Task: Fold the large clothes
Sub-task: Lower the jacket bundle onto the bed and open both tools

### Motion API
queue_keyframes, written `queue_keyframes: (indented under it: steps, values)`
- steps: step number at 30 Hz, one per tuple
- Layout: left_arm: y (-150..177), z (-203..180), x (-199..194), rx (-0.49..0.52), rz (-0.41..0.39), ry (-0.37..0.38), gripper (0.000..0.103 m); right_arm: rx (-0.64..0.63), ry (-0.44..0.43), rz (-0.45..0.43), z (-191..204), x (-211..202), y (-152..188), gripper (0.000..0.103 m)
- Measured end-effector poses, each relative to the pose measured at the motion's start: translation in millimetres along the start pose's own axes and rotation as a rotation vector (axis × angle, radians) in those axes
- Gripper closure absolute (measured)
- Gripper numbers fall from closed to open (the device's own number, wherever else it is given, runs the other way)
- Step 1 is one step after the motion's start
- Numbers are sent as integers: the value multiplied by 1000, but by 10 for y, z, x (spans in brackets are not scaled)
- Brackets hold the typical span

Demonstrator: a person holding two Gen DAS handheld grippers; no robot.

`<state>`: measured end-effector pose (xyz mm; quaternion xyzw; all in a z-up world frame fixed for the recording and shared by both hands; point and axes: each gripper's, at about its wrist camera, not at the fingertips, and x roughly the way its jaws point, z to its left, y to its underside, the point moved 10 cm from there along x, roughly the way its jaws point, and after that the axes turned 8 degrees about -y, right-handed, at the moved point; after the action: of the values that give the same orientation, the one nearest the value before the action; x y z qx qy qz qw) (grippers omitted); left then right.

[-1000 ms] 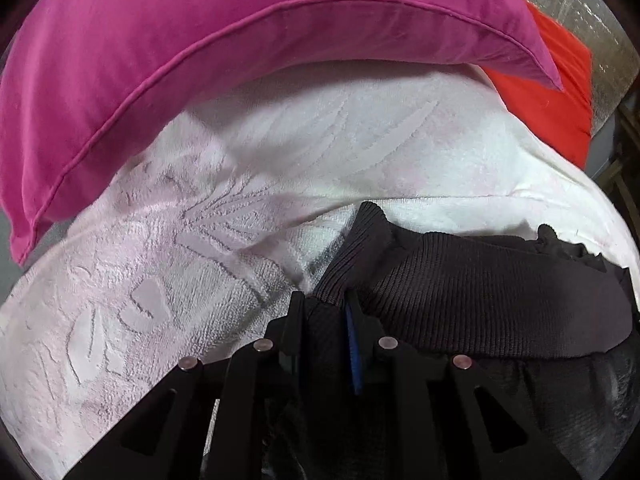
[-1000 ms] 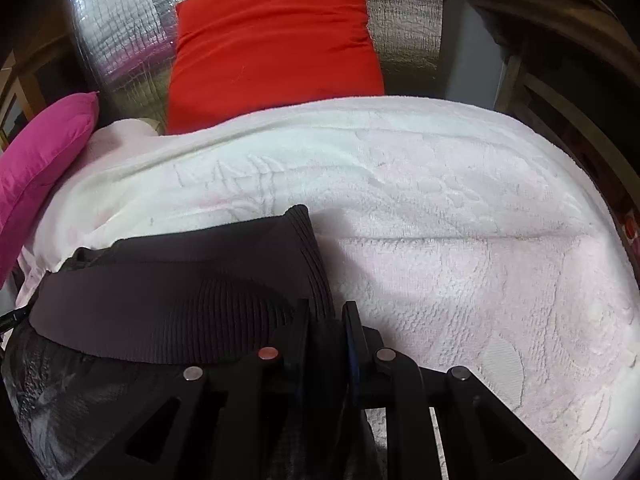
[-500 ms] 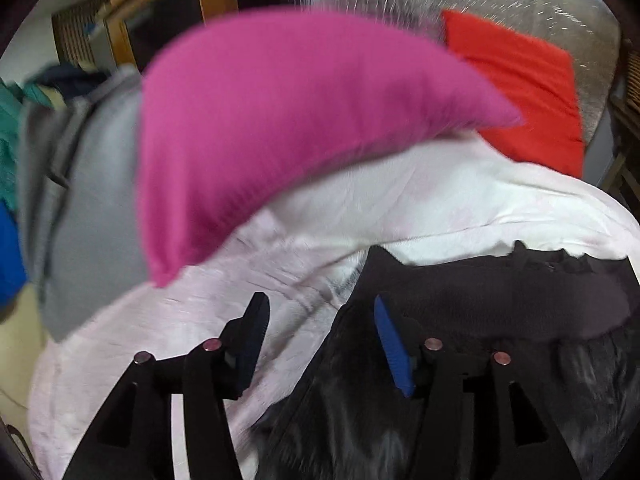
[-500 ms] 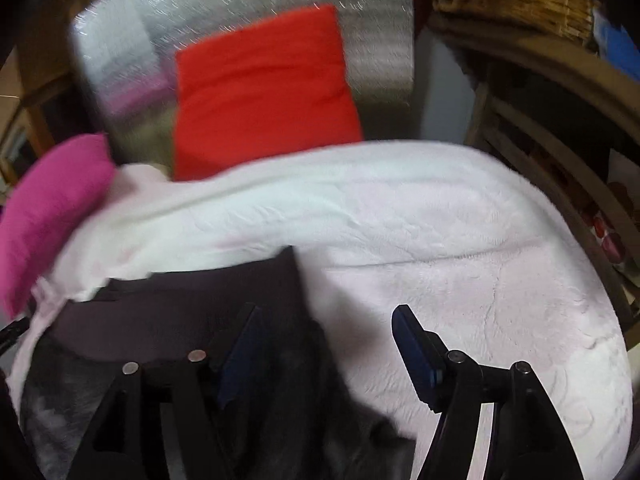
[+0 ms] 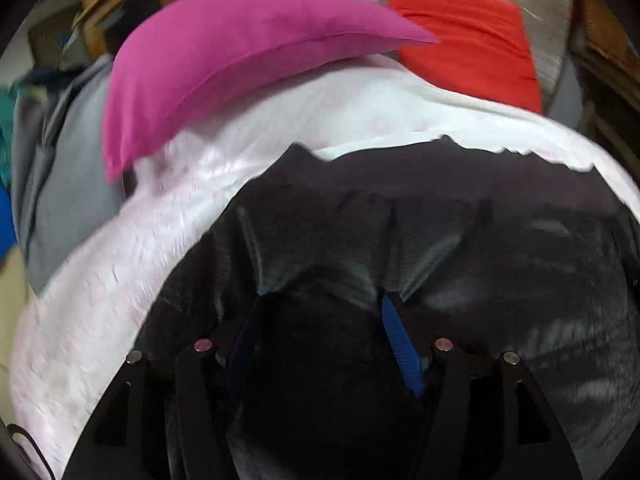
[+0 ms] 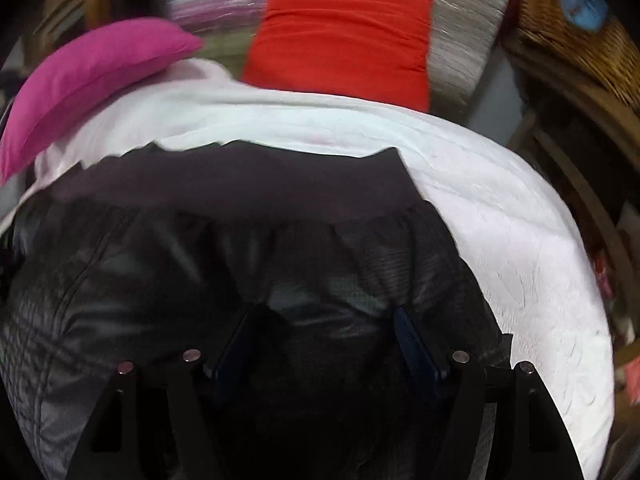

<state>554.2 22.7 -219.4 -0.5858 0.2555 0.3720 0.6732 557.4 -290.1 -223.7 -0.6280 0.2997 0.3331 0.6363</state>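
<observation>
Both grippers, clamped on the black jacket [image 5: 460, 216] a second ago, have released; left gripper [image 5: 320, 312] and right gripper [image 6: 324, 320] jaws are opening wide, hovering over its fabric.

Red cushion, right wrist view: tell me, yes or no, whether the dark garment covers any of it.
No: the red cushion stands clear behind the white blanket, and the dark garment ends short of it.

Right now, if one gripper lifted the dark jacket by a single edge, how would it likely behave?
The dark jacket would probably sag and drape: it lies creased on the white blanket. Its shiny shell looks slippery, so a shallow pinch might slide. The matte ribbed hem likely grips better.
</observation>
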Motion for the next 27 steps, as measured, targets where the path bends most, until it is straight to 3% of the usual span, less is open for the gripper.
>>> queue_keyframes:
  steps: [20,22,23,27]
  values:
    - [-1,-20,24,2,-24,-9,37,58,-26,-11,-88,29,69,23]
    - [-16,43,-94,-16,-9,34,37,85,-58,-11,-106,-76,34,23]
    - [-23,103,-168,-34,-19,52,37,123,-80,-52,-146,-251,11,23]
    - [36,544,-583,-112,-106,55,37,163,-135,-134,-220,-800,171,22]
